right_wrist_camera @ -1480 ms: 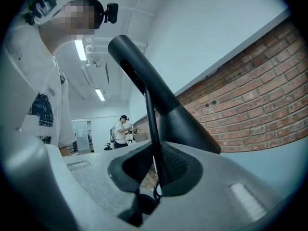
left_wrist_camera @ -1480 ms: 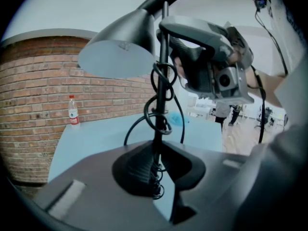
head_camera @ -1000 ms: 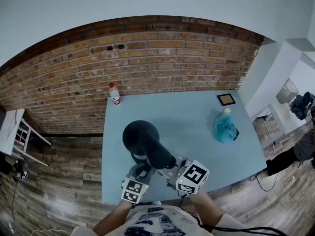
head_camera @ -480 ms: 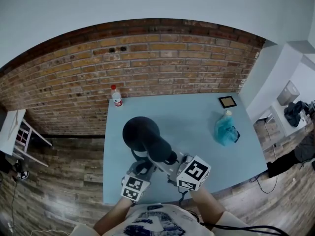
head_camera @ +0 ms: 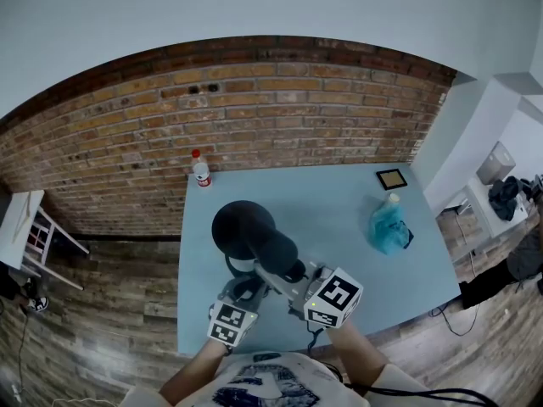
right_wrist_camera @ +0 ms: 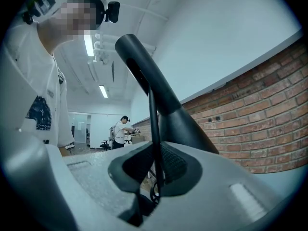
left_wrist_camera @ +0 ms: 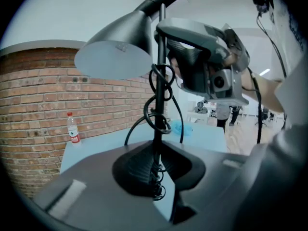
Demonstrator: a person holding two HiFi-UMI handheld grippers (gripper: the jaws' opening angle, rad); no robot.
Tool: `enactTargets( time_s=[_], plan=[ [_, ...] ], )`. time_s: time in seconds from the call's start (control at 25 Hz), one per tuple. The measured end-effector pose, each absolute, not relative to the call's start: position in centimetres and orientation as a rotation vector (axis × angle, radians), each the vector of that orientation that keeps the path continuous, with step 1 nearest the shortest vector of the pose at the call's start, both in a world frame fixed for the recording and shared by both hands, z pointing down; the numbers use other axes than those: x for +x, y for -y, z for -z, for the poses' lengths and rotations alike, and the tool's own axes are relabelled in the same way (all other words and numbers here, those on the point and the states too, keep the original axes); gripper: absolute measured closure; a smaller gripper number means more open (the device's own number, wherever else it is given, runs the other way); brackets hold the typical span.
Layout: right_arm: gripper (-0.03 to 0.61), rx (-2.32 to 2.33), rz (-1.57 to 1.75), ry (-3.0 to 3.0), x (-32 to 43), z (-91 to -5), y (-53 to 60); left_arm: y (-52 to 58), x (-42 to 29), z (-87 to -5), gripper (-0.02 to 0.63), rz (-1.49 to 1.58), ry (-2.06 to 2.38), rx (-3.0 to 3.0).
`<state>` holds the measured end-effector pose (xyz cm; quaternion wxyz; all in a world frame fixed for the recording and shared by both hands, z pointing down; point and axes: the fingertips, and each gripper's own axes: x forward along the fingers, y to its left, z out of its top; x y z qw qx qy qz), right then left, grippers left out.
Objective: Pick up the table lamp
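1. Grippers. In the head view, the left gripper (head_camera: 243, 295) and the right gripper (head_camera: 293, 285) meet from opposite sides over the near edge of the table (head_camera: 339, 202). A hand carries each one.

2. Left gripper state. The left gripper view shows its jaws clenched on the thin black stem (left_wrist_camera: 157, 141) of the table lamp (head_camera: 246, 231). The stem sits in the notch between the pads. A black cord (left_wrist_camera: 131, 133) is looped round the stem just above the jaws.

3. Right gripper state. The right gripper view shows these jaws also clenched on the same stem, which rises straight out of the notch between the pads.

4. Lamp position. The lamp stands upright over the near-left part of the table, between the two grippers. Its black shade (left_wrist_camera: 115, 52) leans out above and beyond the left gripper. The jaws hide the base, so contact with the table cannot be determined.

5. Middle ground. A crumpled teal bag (head_camera: 389, 225) lies on the right of the table, well apart from the lamp.

6. Far edge. A small square frame (head_camera: 392, 176) lies at the far right corner. A red-capped bottle (head_camera: 201, 169) stands upright at the far left corner, against the brick wall (head_camera: 254, 117).

7. Surroundings. A white chair (head_camera: 25, 227) stands on the wooden floor (head_camera: 110, 295) at the left.
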<state>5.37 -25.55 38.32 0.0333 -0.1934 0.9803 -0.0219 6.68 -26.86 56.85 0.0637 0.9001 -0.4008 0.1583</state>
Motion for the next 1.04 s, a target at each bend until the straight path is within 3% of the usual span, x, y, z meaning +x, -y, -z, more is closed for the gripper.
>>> enactTargets(
  time_s=[1.04],
  plan=[
    [0.541, -0.602, 0.069, -3.021, 4.6, -38.6, 27.4, 28.7, 6.0, -57.4, 0.575, -0.489, 1.201, 2.71]
  ],
)
